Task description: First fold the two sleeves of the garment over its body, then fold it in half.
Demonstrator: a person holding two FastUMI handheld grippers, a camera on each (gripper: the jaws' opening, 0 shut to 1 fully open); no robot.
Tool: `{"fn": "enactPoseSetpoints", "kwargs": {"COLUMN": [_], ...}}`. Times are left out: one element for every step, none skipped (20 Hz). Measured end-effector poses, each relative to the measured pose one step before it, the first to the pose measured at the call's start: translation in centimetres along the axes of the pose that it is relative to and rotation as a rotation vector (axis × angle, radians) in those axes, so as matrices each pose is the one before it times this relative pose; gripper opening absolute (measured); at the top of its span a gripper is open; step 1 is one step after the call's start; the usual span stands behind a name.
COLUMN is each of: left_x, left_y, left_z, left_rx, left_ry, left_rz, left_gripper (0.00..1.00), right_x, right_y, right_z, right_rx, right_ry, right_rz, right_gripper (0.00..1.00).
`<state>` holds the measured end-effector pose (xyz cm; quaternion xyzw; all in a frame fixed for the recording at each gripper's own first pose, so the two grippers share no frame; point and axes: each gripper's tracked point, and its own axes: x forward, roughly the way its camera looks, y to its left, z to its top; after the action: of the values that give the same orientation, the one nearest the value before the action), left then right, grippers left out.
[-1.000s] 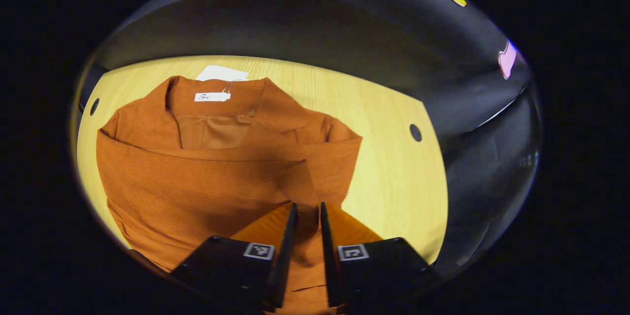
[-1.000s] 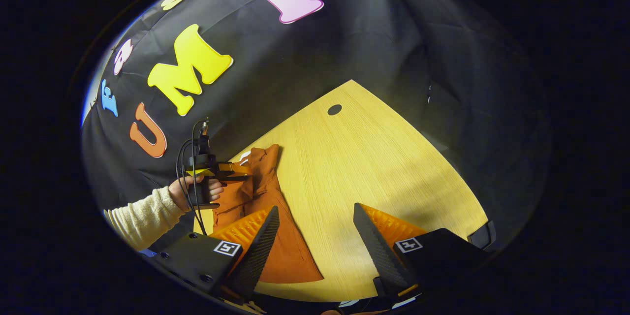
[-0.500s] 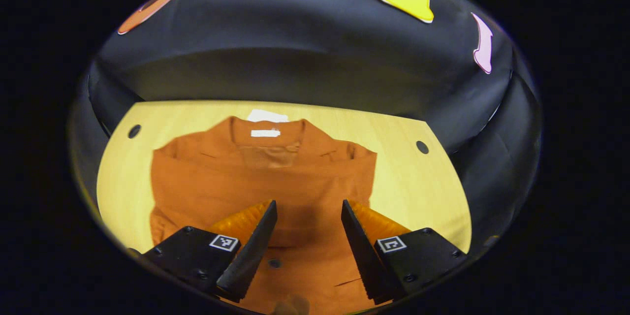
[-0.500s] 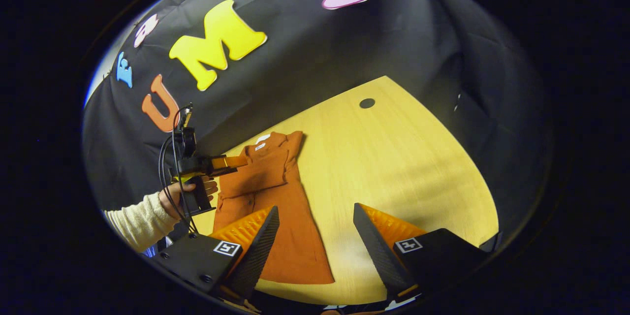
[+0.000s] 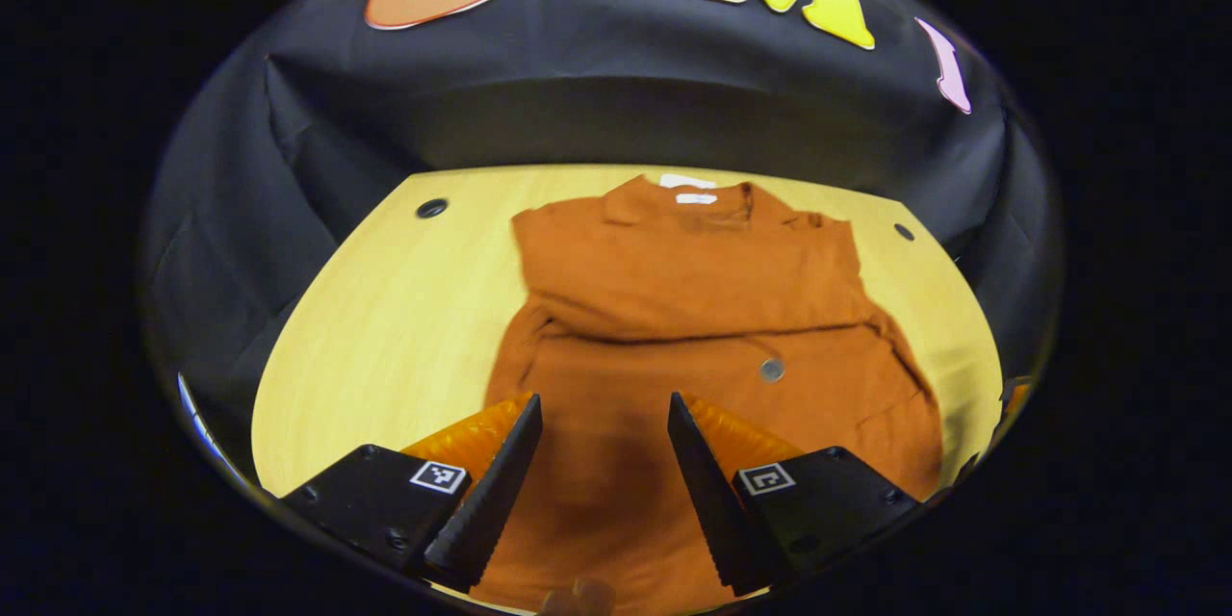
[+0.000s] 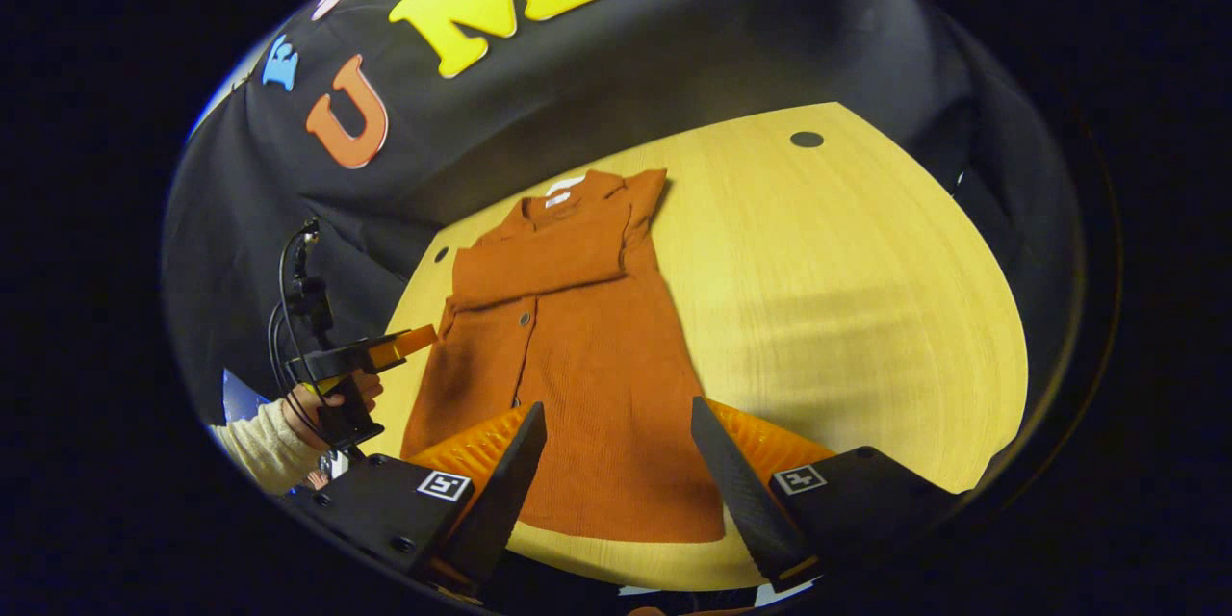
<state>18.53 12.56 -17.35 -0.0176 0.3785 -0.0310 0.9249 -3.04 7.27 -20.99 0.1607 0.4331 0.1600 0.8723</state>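
Since a second ago: left gripper has let go of the sleeve cloth it pinched and pulled back, its fingers now spread; both views now take in far more of the garment.
Garment: rust-orange garment lies flat on the table, collar toward the black cloth wall; in the left gripper view it runs from upper centre down to the bottom edge.
Sleeves: both are folded across the chest, forming a band just below the collar.
Collar: a white tag sits inside it, with a white card touching the collar's far edge.
Button: one round button shows below the folded band.
Left gripper: fingers wide apart, holding nothing, above the lower part of the garment; in the right gripper view it sits at the left edge, held by a hand in a cream sleeve.
Right gripper: right gripper has its fingers wide apart, holding nothing, over the garment's hem at the bottom centre.
Table: light wood, with a dark round hole at the upper right of the right gripper view.
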Motion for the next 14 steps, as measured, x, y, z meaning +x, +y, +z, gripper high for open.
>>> {"fn": "enactPoseSetpoints", "kwargs": {"left_x": [-0.442,-0.438,-0.401,-0.308,-0.628,-0.743,-0.499,-0.587,-0.356,-0.090,0.033,-0.181,0.105,-0.078], "left_y": [1.560,1.415,1.143,0.882,0.711,1.070,0.513,0.656,0.529,0.463,0.303,0.144,-0.066,0.289], "left_z": [-1.199,-1.114,-1.056,-1.194,-1.382,-1.515,-1.392,-1.459,-1.200,-0.987,-0.900,-0.252,-0.492,-0.911], "left_rx": [-0.00159,-0.00186,-0.00234,-0.00115,0.00158,0.00340,0.00233,0.00218,0.00053,0.00003,0.00172,-0.00280,-0.00953,-0.01189], "left_ry": [0.01037,0.01204,0.01551,0.02543,0.01951,0.01882,0.02492,0.02911,0.03554,0.03616,0.03500,0.00974,0.03114,0.03780], "left_rz": [0.02196,0.02046,0.01205,0.00303,-0.00101,-0.01125,-0.02047,-0.00860,-0.00972,-0.00728,-0.01269,-0.02522,-0.03820,-0.02534], "left_gripper": [0.87,0.87,0.87,0.87,0.87,0.87,0.87,0.87,0.87,0.87,0.87,0.87,0.87,0.87], "right_x": [0.500,0.574,0.497,0.412,0.185,0.137,0.304,0.288,0.333,-0.316,-0.002,-0.183,-0.150,-0.297], "right_y": [0.066,0.058,-0.132,-0.291,-0.144,-0.408,-0.673,-0.788,-0.528,-0.612,-0.284,-0.507,-0.615,-0.758], "right_z": [-0.829,-0.957,-0.788,-0.839,-0.658,-0.692,-0.207,-0.668,-0.617,-0.892,-0.668,-0.570,-0.167,-0.573], "right_rx": [-0.03126,-0.02863,-0.02531,-0.01683,-0.00599,-0.00254,0.00536,0.00990,0.00847,0.00359,-0.00928,-0.02185,-0.02146,-0.00756], "right_ry": [0.01427,0.01653,0.01753,0.01910,0.01916,0.01578,0.01206,0.01708,0.02487,0.03644,0.03455,0.02098,0.01291,0.01626], "right_rz": [-0.00933,-0.00994,-0.01267,-0.01816,-0.01087,-0.02360,-0.02852,-0.01155,-0.01314,-0.01674,-0.00227,-0.00391,-0.00437,0.00205], "right_gripper": [0.98,0.98,0.98,0.98,0.98,0.98,0.98,0.94,0.94,0.94,0.93,0.98,0.98,0.94]}}
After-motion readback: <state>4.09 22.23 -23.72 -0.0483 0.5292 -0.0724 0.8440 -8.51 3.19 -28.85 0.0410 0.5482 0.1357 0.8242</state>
